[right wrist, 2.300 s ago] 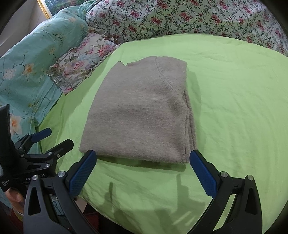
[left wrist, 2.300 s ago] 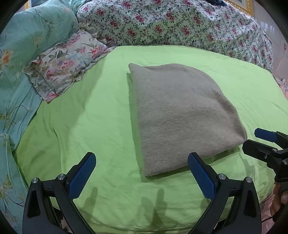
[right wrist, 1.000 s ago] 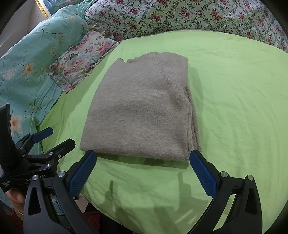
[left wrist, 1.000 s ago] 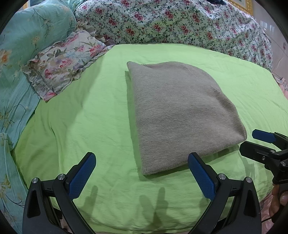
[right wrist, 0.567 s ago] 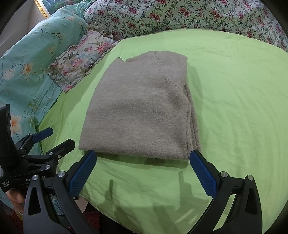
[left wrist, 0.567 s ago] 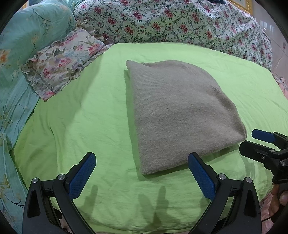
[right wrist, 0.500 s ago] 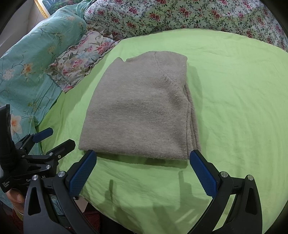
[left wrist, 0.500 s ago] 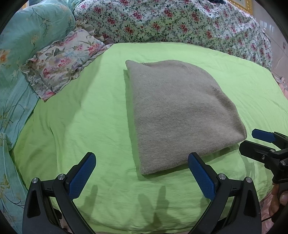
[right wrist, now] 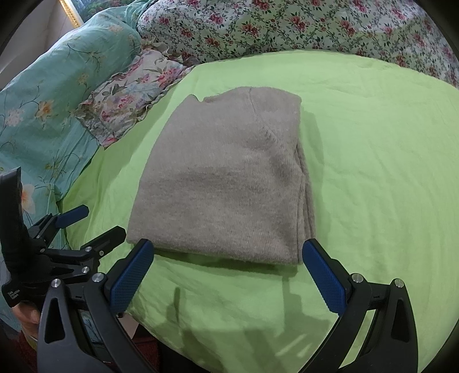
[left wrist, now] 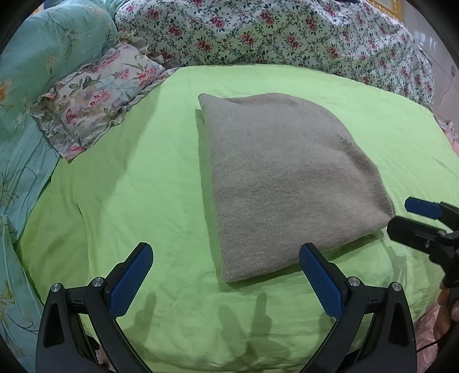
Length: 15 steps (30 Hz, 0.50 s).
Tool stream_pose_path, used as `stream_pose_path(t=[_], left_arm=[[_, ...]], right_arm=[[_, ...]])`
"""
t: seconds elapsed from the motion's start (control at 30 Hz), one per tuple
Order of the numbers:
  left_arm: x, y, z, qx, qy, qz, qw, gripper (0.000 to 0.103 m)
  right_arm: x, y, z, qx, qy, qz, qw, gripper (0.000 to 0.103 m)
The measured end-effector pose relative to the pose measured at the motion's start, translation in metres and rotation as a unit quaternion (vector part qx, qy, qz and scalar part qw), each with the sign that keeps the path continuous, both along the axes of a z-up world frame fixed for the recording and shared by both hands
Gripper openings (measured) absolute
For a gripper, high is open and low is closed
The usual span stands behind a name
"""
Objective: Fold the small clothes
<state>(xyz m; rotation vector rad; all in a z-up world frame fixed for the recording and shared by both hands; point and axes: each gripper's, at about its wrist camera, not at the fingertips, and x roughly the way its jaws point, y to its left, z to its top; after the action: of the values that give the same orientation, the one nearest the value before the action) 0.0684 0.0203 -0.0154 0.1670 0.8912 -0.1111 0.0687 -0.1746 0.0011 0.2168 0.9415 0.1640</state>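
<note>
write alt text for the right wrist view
A folded grey sweater lies flat on a green sheet, untouched, with floral bedding behind. The right gripper hovers open at its near edge, the left gripper open at lower left.

A bed fills nearly everything, spread with a bright lime-green sheet (left wrist: 120, 183), lightly creased. Along its far edge lies a heaped quilt with small red flowers (left wrist: 272, 31); on the left, a teal floral cover (right wrist: 54, 94) and a frilled floral pillow (left wrist: 97, 97). A gilt frame corner (right wrist: 70, 13), perhaps a picture, shows top left. Soft light overhead.
</note>
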Motion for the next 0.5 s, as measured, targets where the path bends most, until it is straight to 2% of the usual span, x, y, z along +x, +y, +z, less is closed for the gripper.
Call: stream_pose_path(t=[0.23, 0.5], left_arm=[[0.013, -0.001, 0.011, -0.001, -0.011, -0.014, 0.9998, 0.102], [0.032, -0.004, 0.016, 0.002, -0.011, -0.013, 0.9999, 0.102]], right_arm=[[0.014, -0.008, 0.013, -0.008, -0.012, 0.003, 1.000, 0.103], [0.031, -0.017, 0.013, -0.002, -0.009, 0.001, 1.000, 0.103]])
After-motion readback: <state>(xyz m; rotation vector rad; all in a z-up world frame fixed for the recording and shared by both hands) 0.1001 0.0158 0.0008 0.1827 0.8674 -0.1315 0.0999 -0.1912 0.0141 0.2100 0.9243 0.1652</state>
